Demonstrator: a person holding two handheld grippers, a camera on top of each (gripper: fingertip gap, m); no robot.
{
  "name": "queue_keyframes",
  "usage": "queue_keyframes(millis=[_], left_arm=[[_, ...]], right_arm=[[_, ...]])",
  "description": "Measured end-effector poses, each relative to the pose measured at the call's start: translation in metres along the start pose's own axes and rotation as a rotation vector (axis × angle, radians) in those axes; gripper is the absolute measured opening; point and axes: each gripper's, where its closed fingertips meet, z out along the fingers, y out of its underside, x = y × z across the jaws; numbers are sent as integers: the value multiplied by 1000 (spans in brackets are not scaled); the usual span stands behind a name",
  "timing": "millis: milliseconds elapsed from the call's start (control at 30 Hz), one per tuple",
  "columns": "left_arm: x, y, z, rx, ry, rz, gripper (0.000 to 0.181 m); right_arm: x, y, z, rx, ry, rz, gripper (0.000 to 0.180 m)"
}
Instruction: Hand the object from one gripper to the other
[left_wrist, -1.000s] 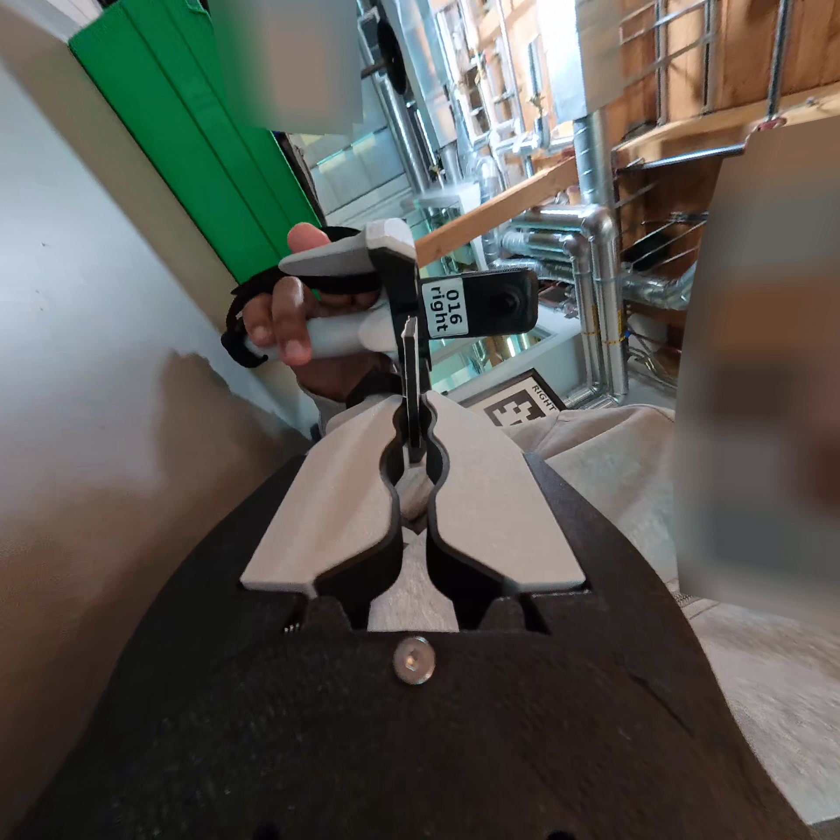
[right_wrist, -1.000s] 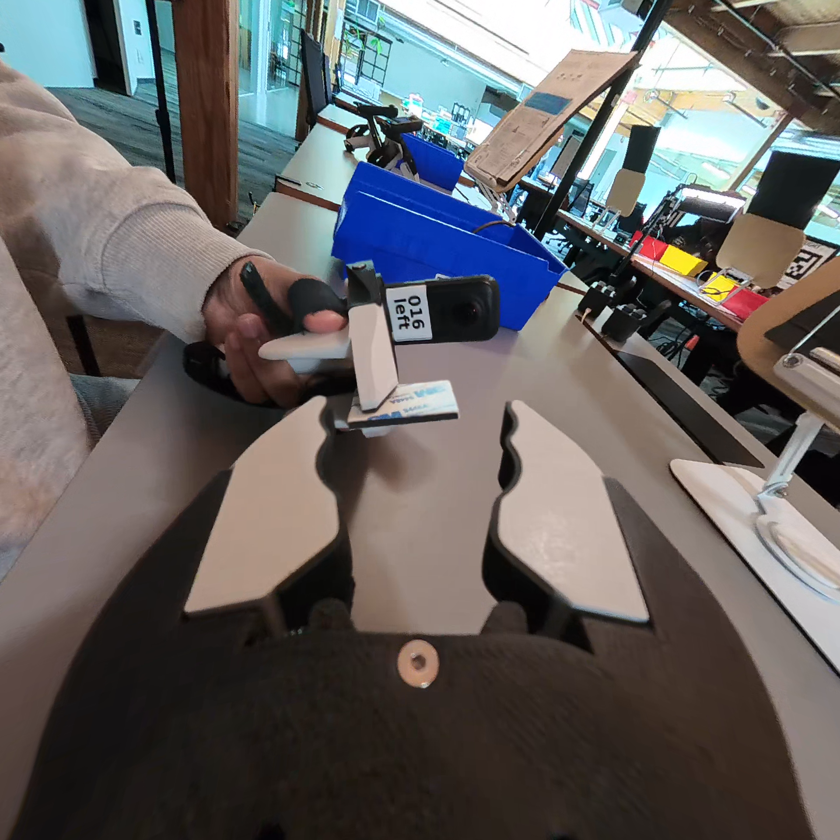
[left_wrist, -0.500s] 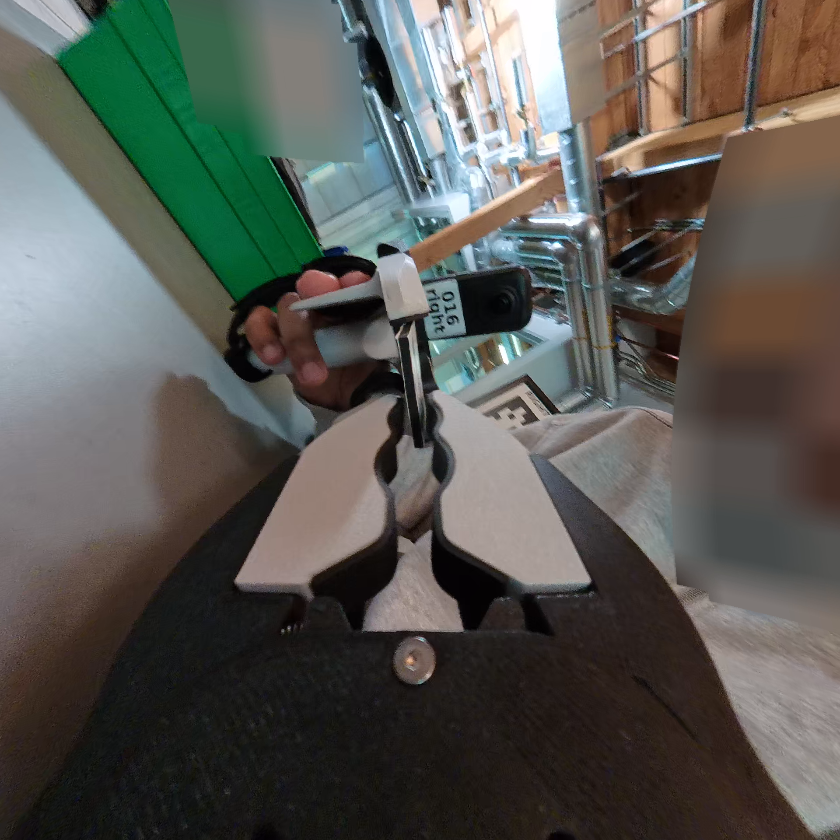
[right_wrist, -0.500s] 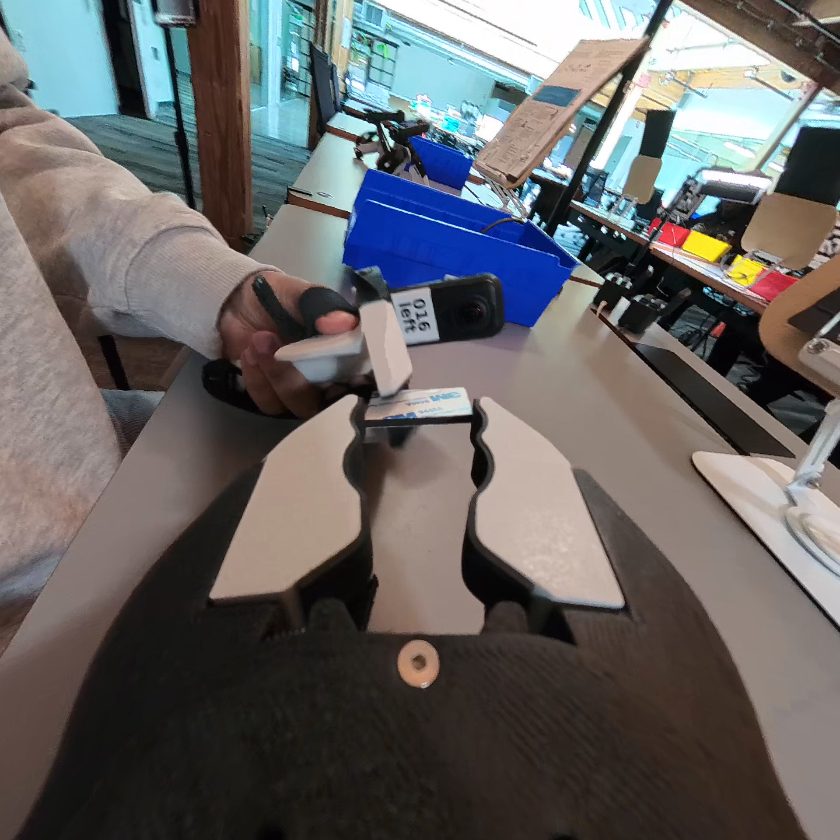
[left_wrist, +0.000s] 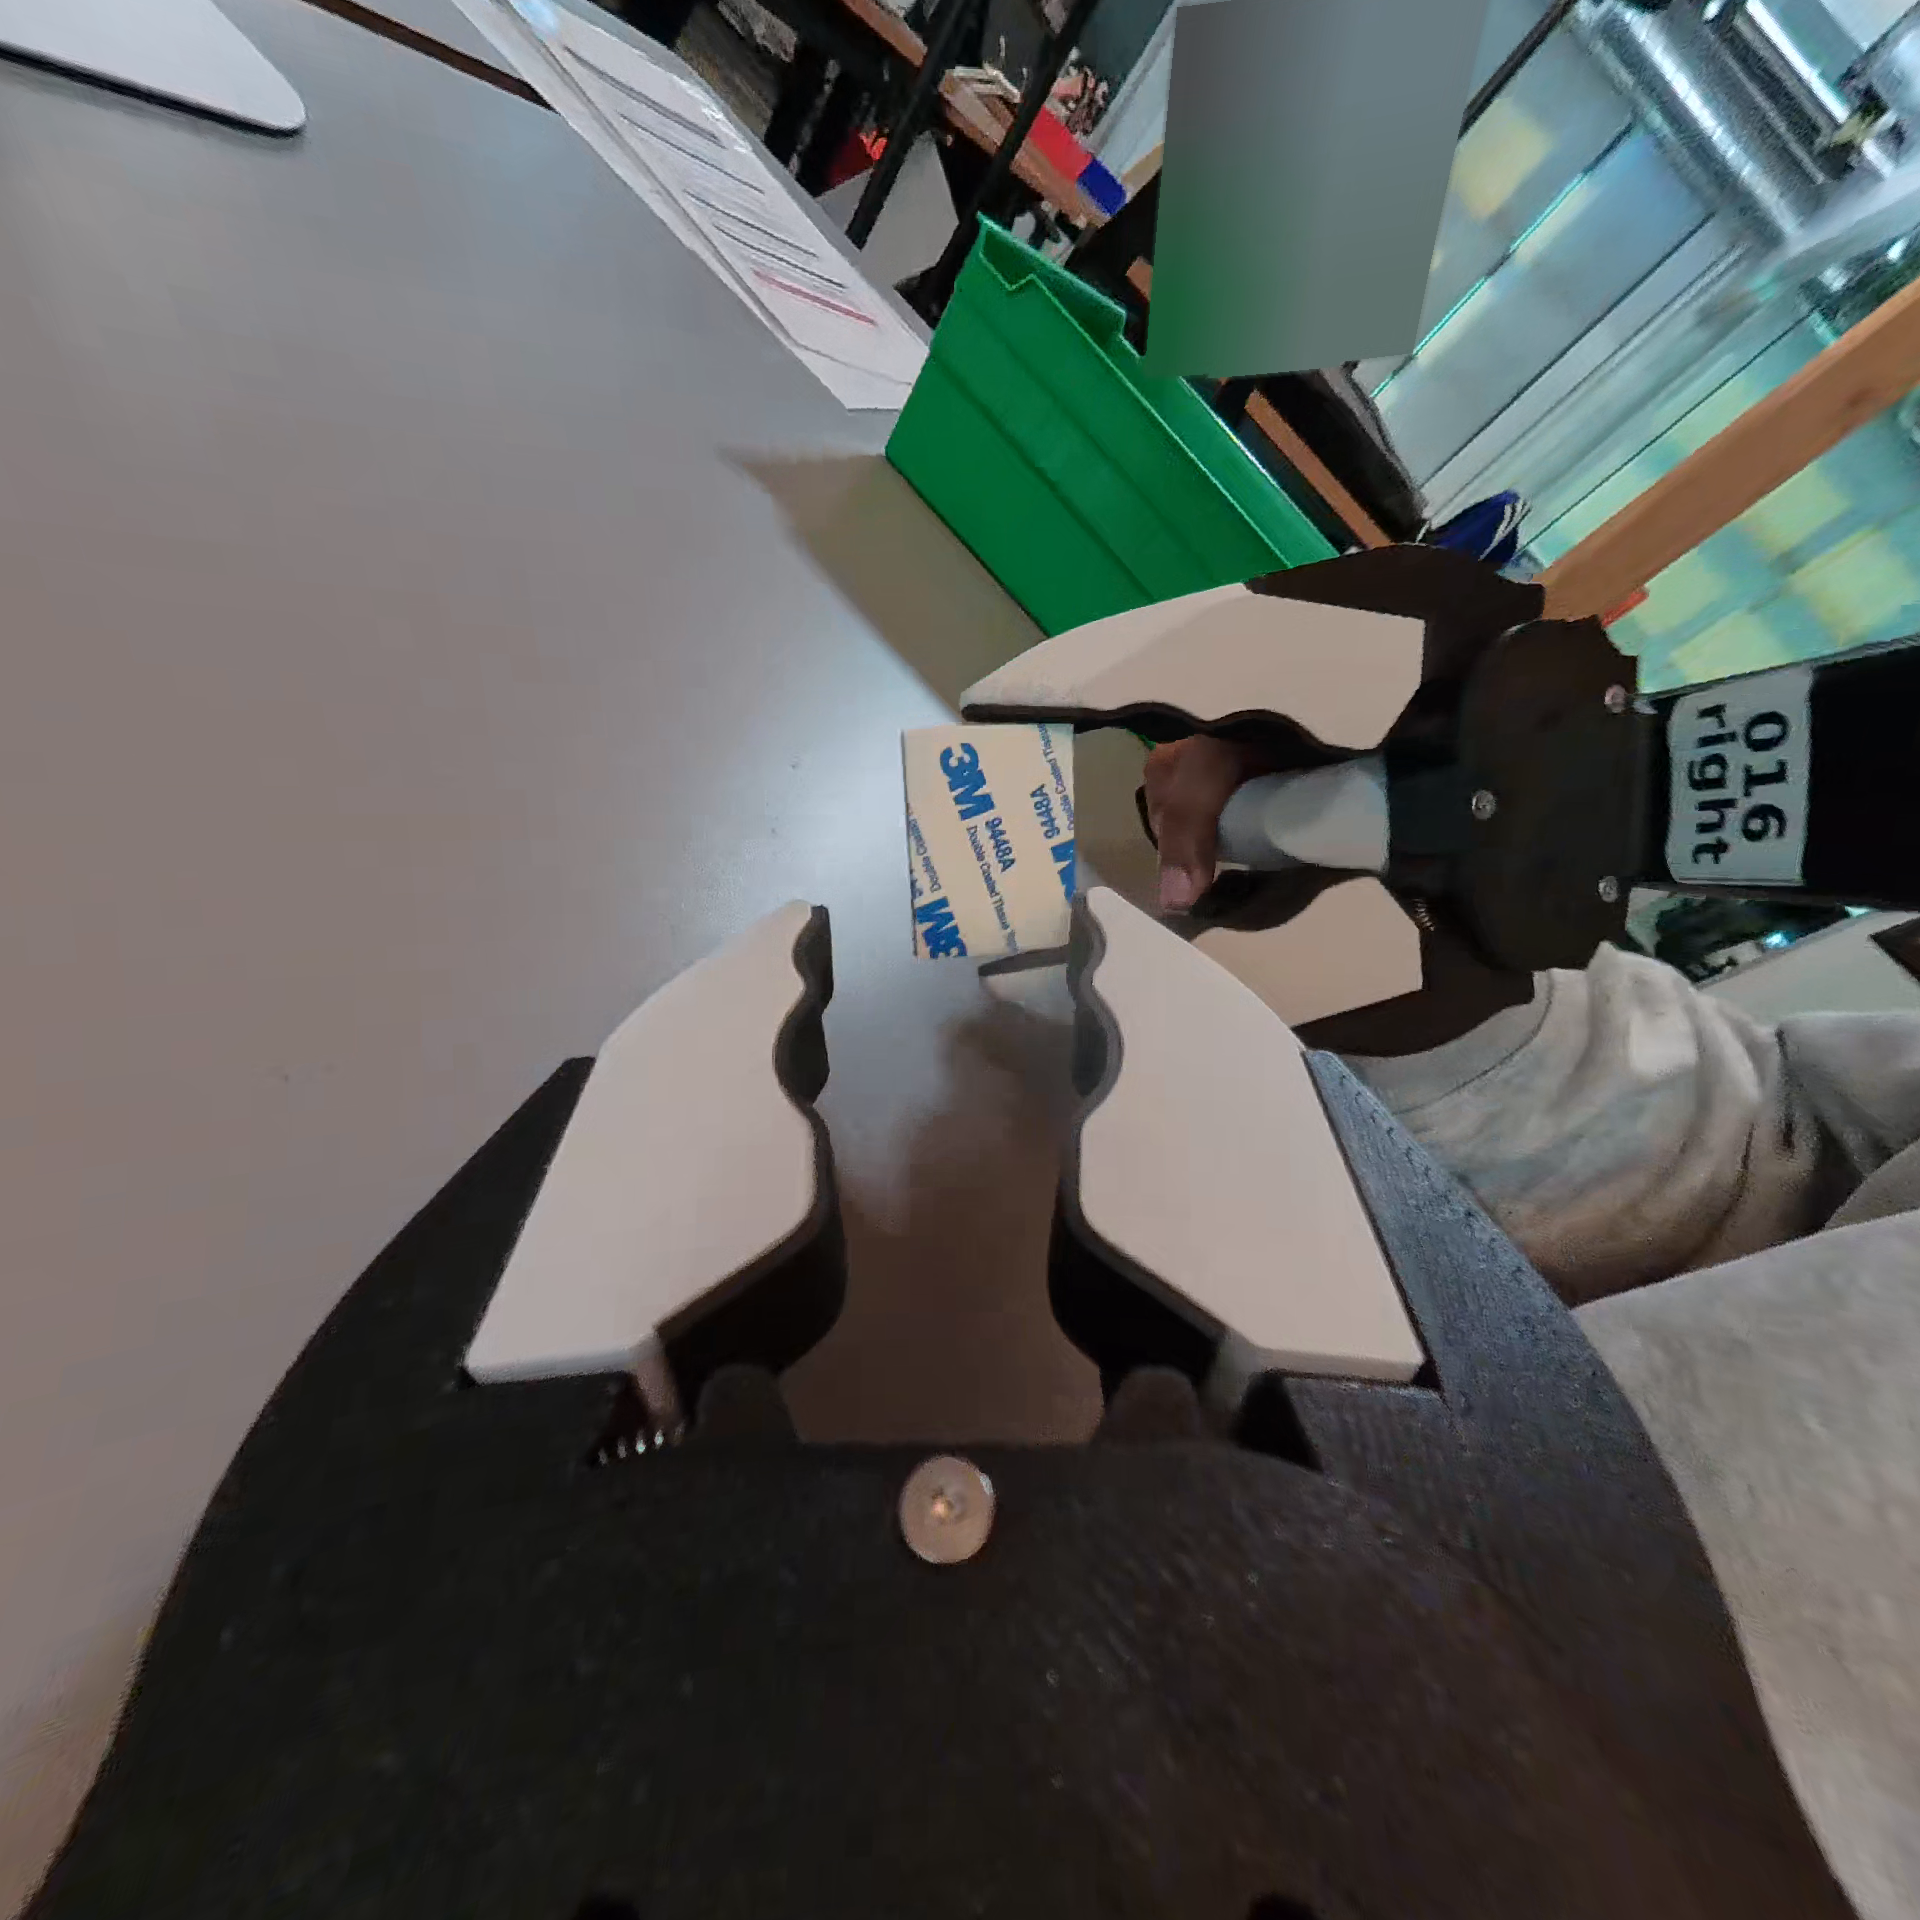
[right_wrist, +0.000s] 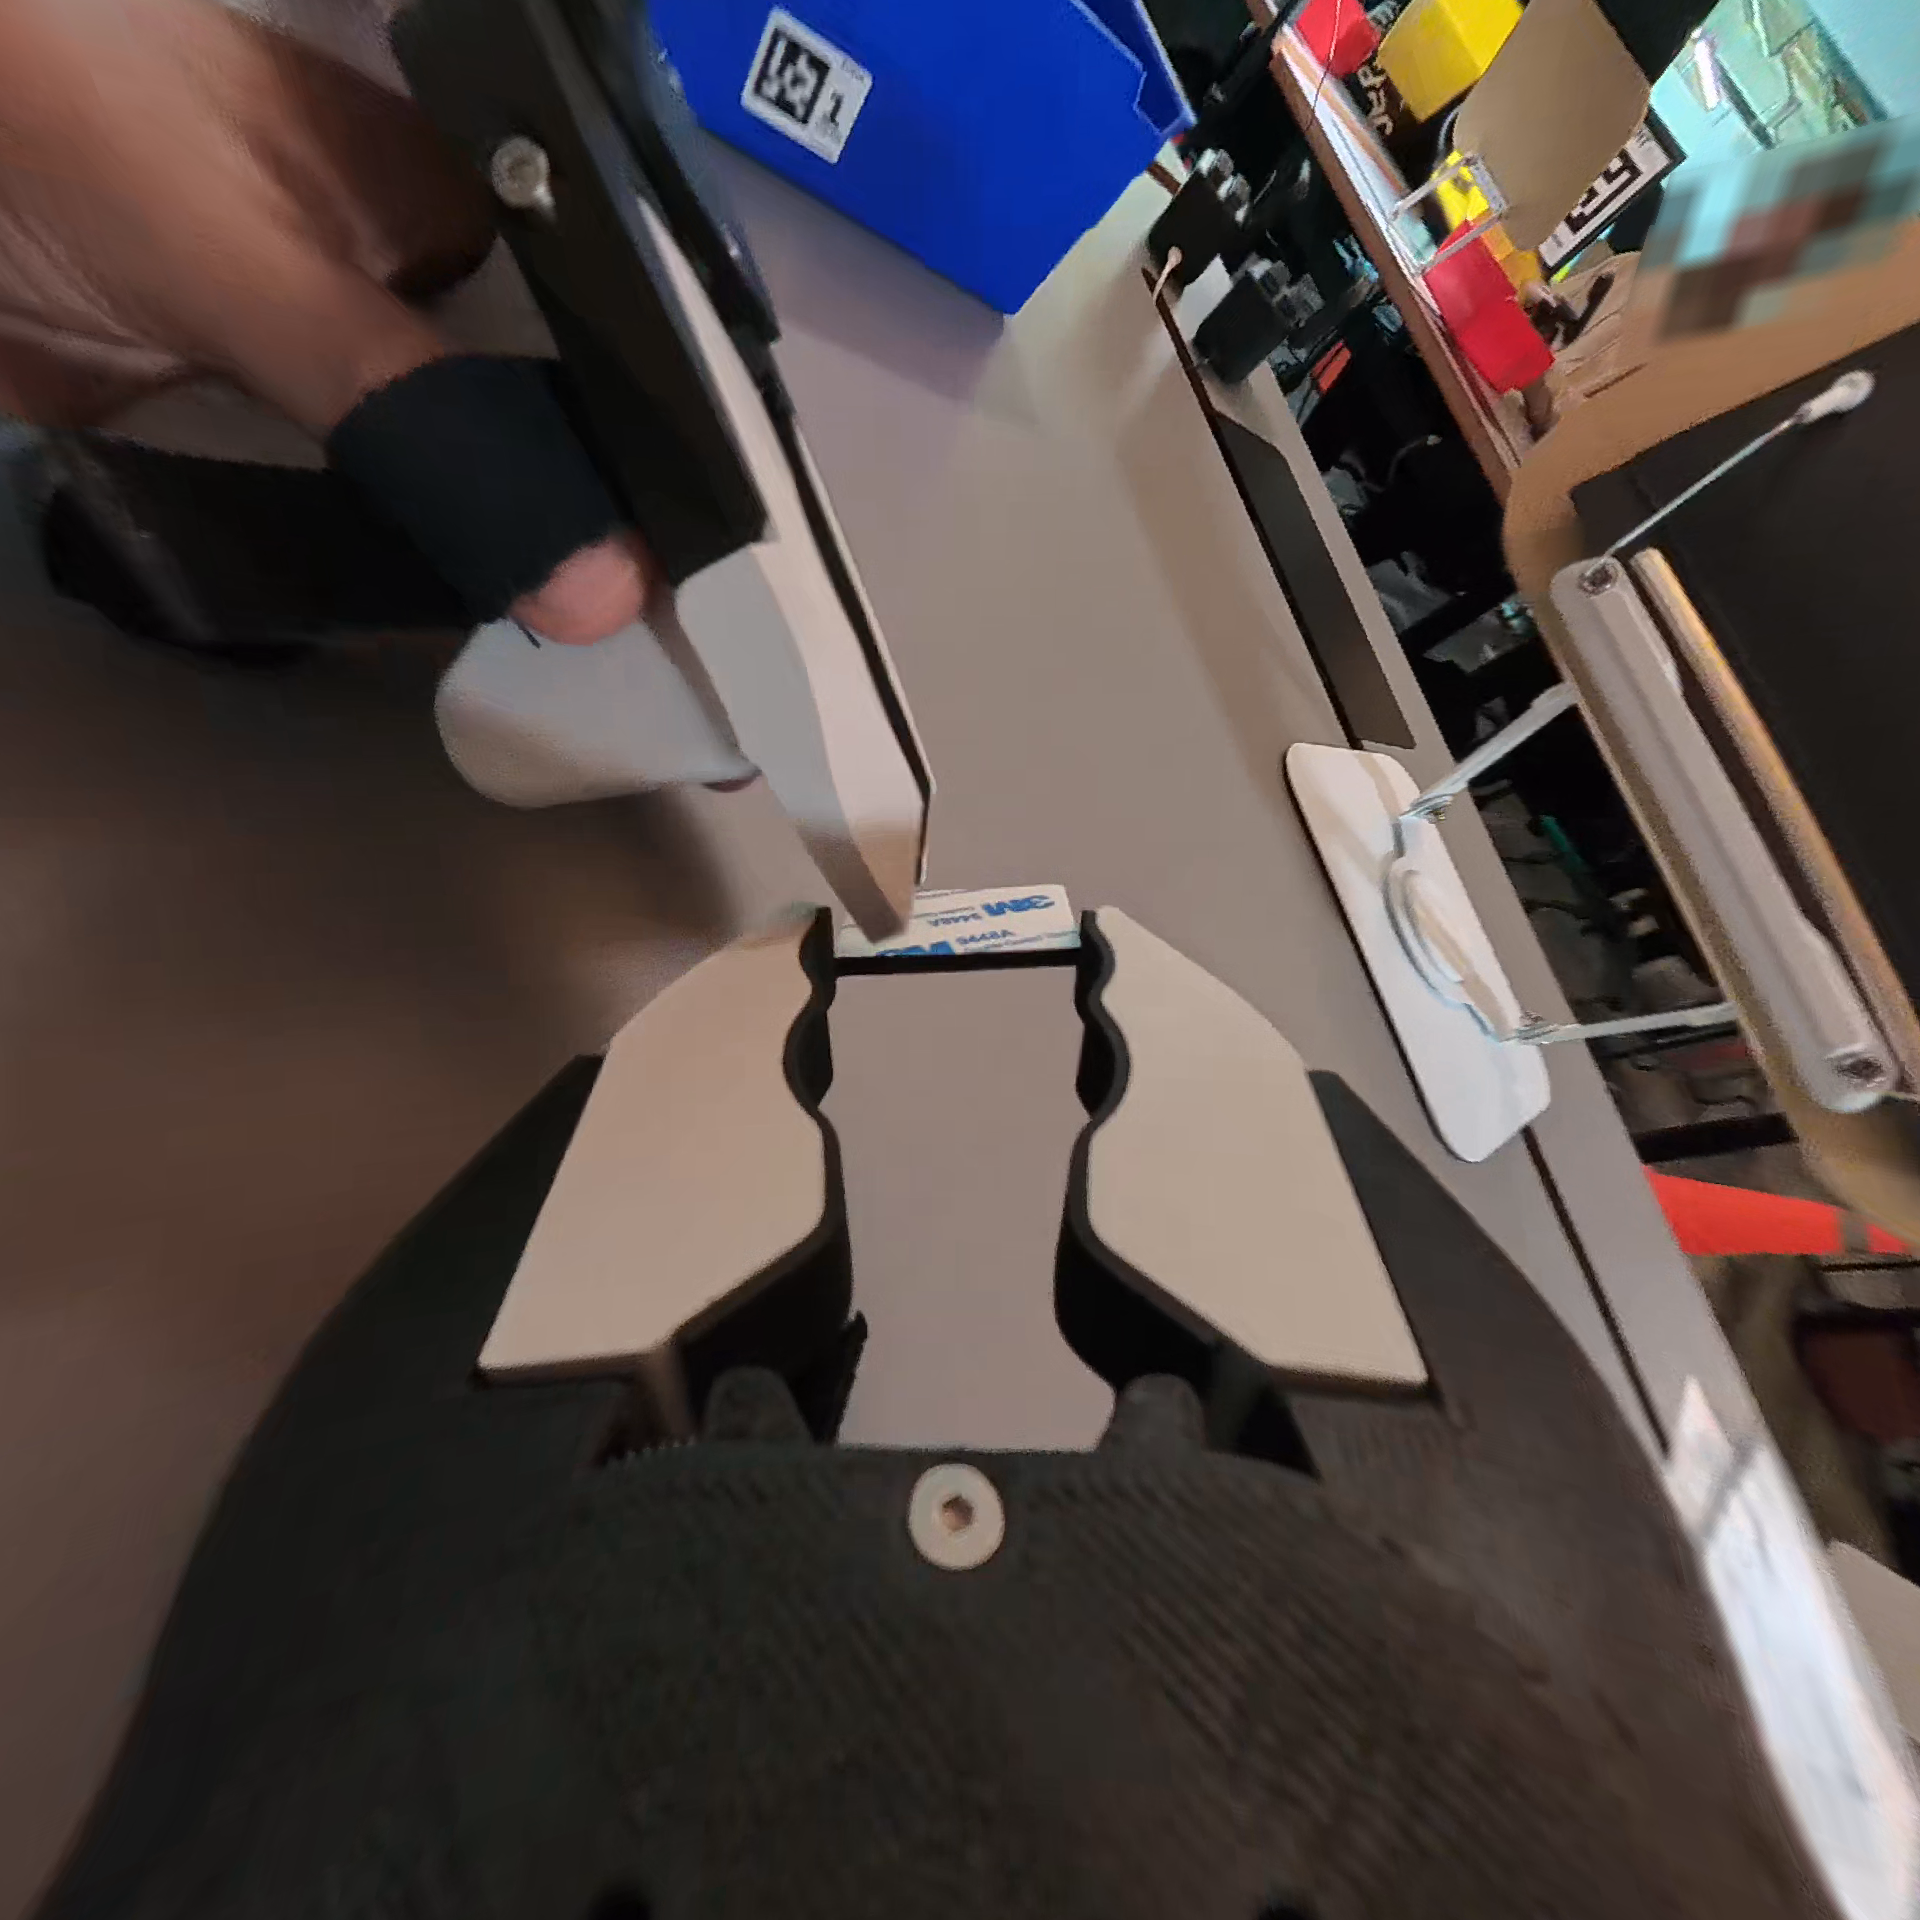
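The object is a thin white adhesive pad (left_wrist: 987, 831) with blue print. My right gripper (right_wrist: 956, 935) is shut on the pad (right_wrist: 966, 920), pinching it edge to edge between its fingertips above the grey table (right_wrist: 1039, 520). In the left wrist view the right gripper (left_wrist: 977, 842) comes in from the right with the pad across its tips. My left gripper (left_wrist: 948, 914) is open and empty, its tips just short of the pad. In the right wrist view one left finger (right_wrist: 821, 748) reaches down over the pad's left end.
A green bin (left_wrist: 1060, 468) and a paper sheet (left_wrist: 748, 208) lie beyond the grippers. A blue bin (right_wrist: 935, 135) stands at the table's far end. A white stand base (right_wrist: 1423, 956) sits at the right edge. Red and yellow blocks (right_wrist: 1475, 301) sit on a shelf behind. The grippers are tip to tip, or close to it.
My left gripper has opened and let go of the pad. My right gripper has closed on the pad and now holds it alone. Both grippers have swung round sharply.
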Motion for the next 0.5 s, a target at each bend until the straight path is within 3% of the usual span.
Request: queue_keyframes(millis=[233, 400, 433, 500], left_arm=[[5, 2, 2, -8, 17, 19, 40], [2, 3, 1, -20, -13, 32, 32], [1, 2, 0, -13, -12, 29, 32], [3, -2, -1, 11, 13, 5, 32]], right_arm=[[-17, -2, 8, -90, 27, -202, 46], [-18, -6, 10, -66, 48, -227, 46], [-17, -6, 10, -45, 56, -216, 48], [-10, -8, 10, -3, 82, -166, 70]])
